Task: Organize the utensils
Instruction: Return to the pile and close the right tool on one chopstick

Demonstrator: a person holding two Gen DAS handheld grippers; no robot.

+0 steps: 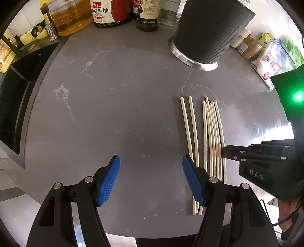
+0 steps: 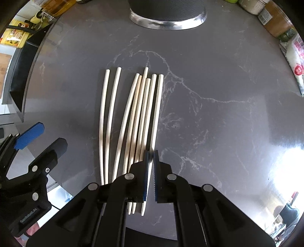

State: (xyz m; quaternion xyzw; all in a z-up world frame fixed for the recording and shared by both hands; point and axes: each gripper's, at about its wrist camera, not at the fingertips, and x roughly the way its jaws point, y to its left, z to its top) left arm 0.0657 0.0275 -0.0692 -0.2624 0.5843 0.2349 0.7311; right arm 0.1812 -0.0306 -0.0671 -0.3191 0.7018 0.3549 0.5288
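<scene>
Several pale wooden chopsticks (image 2: 133, 117) lie side by side on the grey marbled counter (image 2: 218, 85); they also show in the left wrist view (image 1: 209, 133). My right gripper (image 2: 151, 157) is shut on the rightmost chopstick (image 2: 156, 114) near its thin end, low at the counter. It shows from the side in the left wrist view (image 1: 223, 152). My left gripper (image 1: 151, 161) is open and empty, just left of the chopsticks; it appears in the right wrist view (image 2: 41, 136). A black utensil holder with a steel base (image 1: 209, 38) stands beyond the chopsticks (image 2: 167, 17).
Sauce and oil bottles (image 1: 108, 13) line the back edge. Spice jars and food packets (image 1: 269, 55) stand at the back right. A black sink (image 1: 11, 95) lies to the left. The counter's front edge is close to both grippers.
</scene>
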